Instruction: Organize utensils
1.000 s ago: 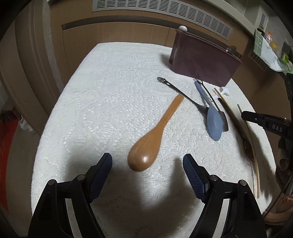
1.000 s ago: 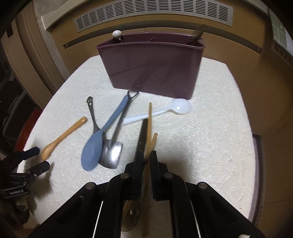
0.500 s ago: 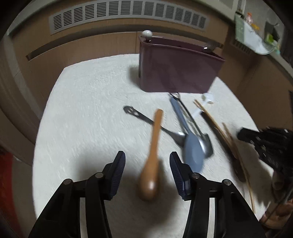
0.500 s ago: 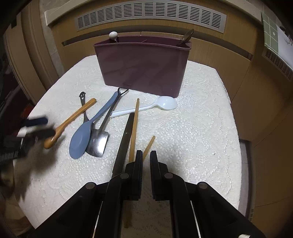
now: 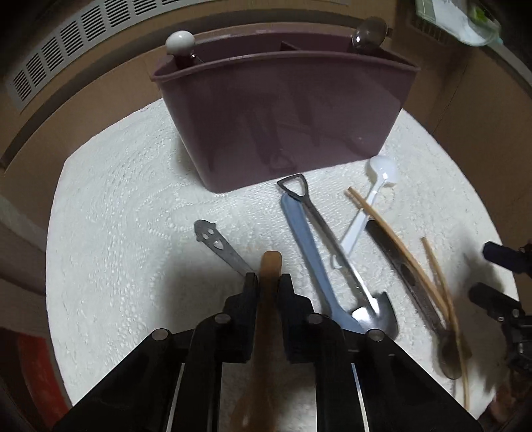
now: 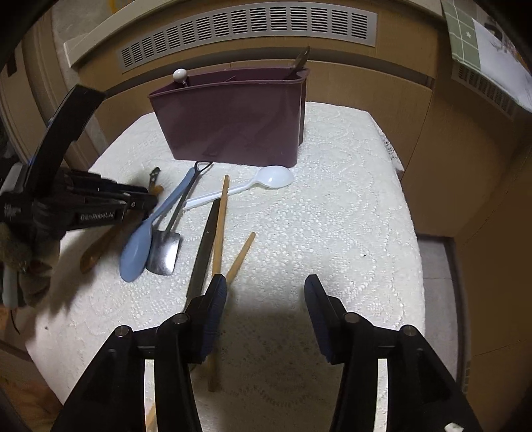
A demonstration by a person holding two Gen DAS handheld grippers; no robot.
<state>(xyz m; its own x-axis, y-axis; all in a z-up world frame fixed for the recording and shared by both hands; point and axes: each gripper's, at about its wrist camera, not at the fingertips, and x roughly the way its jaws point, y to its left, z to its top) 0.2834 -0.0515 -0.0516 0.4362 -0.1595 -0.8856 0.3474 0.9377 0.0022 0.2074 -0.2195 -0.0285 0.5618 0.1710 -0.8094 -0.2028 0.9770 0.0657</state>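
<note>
My left gripper [image 5: 268,282] is shut on the handle of the wooden spoon [image 5: 270,266], which also shows in the right wrist view [image 6: 99,247]. Ahead stands the maroon utensil caddy [image 5: 282,126]. On the white cloth lie a blue spoon [image 5: 309,246], a metal shovel-shaped spoon [image 5: 375,309], a grey metal utensil [image 5: 216,242], a white plastic spoon [image 5: 375,189], wooden chopsticks [image 5: 399,239] and a dark utensil [image 5: 399,262]. My right gripper [image 6: 266,292] is open and empty, just right of the chopsticks [image 6: 219,229], its left finger over them.
The caddy [image 6: 232,119] holds a white-knobbed utensil [image 6: 180,75] and a dark one [image 6: 301,61]. The white lace cloth [image 6: 349,216] covers a small table with edges all around. Wooden panels and a vent grille [image 6: 249,30] stand behind.
My left gripper has moved forward and closed on the wooden spoon's handle. My right gripper has opened and pulled back a little from the chopsticks.
</note>
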